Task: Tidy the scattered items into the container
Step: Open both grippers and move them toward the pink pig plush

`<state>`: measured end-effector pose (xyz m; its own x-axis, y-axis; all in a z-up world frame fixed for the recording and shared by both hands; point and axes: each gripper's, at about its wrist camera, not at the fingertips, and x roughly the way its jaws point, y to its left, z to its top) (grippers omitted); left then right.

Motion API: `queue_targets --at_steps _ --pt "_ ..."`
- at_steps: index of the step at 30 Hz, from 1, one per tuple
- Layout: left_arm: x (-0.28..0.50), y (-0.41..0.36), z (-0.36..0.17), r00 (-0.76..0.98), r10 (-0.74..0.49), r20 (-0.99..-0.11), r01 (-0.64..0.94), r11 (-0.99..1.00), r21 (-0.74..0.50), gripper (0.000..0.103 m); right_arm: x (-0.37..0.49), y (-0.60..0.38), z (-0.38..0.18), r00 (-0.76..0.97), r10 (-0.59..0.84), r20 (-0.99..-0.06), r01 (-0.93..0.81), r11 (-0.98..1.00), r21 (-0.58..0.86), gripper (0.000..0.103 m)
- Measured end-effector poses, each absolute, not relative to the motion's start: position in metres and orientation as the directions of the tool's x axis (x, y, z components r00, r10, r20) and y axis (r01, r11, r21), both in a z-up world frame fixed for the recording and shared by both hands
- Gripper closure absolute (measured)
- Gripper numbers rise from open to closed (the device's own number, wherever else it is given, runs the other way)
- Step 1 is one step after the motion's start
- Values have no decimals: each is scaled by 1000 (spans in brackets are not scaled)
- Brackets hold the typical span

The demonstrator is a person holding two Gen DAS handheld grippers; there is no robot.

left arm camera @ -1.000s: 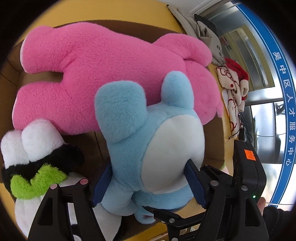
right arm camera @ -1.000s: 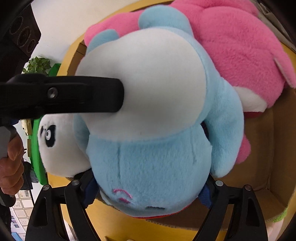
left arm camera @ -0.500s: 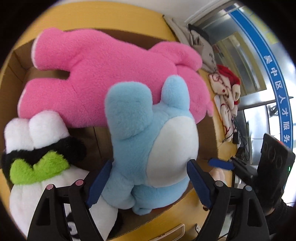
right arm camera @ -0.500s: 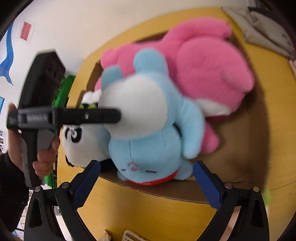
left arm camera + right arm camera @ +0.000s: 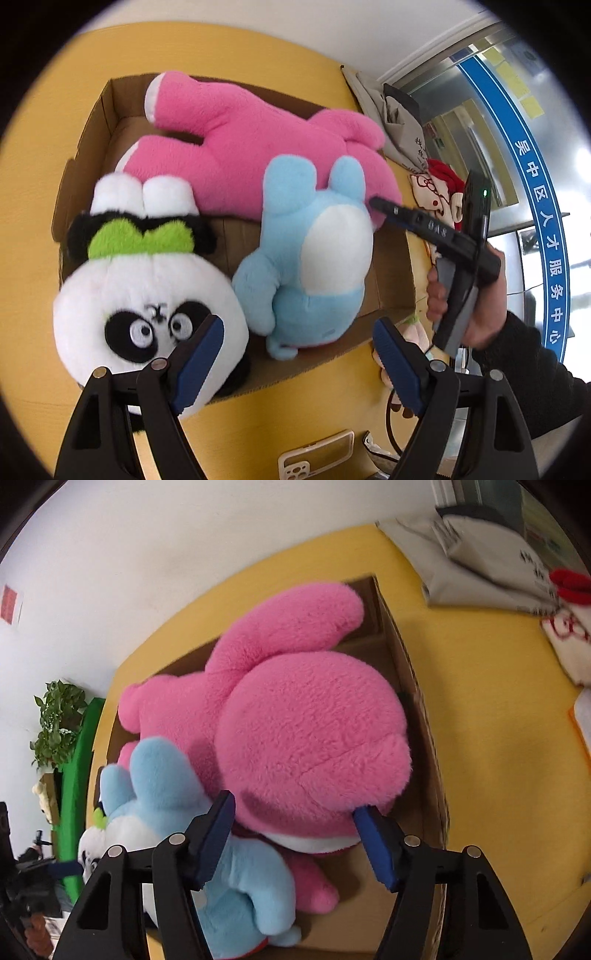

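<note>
A cardboard box (image 5: 96, 122) on the yellow table holds a big pink plush (image 5: 251, 140), a light blue plush (image 5: 314, 258) and a panda plush (image 5: 147, 295). My left gripper (image 5: 295, 354) is open and empty above the box's near rim. In the right wrist view the pink plush (image 5: 314, 738) fills the box (image 5: 417, 709), with the blue plush (image 5: 162, 786) to its left. My right gripper (image 5: 295, 834) is open just over the pink plush's head, holding nothing. It also shows in the left wrist view (image 5: 384, 206), beside the blue plush.
A red-and-white plush (image 5: 439, 188) and a grey cloth bag (image 5: 391, 118) lie on the table right of the box. A phone case (image 5: 317, 458) lies near the front edge. A green plant (image 5: 55, 723) stands at far left by the wall.
Both grippers let go of the blue plush and pulled back from the box. The blue plush now lies in the box. The right gripper swung over the pink plush.
</note>
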<state>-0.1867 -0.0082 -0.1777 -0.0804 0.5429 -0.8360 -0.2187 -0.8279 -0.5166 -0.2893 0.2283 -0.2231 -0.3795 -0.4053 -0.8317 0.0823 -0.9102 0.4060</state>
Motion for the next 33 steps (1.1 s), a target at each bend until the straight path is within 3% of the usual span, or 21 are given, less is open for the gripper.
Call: queue_targets --at_steps 5,9,12,23,33 --pt "-175 -3 -185 -64 555 -829 -211 -820 -532 19 -294 229 -212 -441 -409 -799 123 -909 398 23" --pt "-174 4 -178 -80 573 -816 -220 -808 -546 19 -288 230 -200 -451 -382 -807 125 -922 367 7" --pt "-174 12 -166 -108 568 -816 -244 -811 -532 19 -276 233 -187 -444 -334 -831 118 -942 316 0" --pt "-144 22 -87 -379 455 -805 -302 -884 -358 19 -194 220 -96 -465 -216 -859 229 -966 118 0" --pt "-91 4 -50 -476 413 -776 -258 -909 -326 19 -129 203 -49 -500 -237 -833 320 -944 77 0"
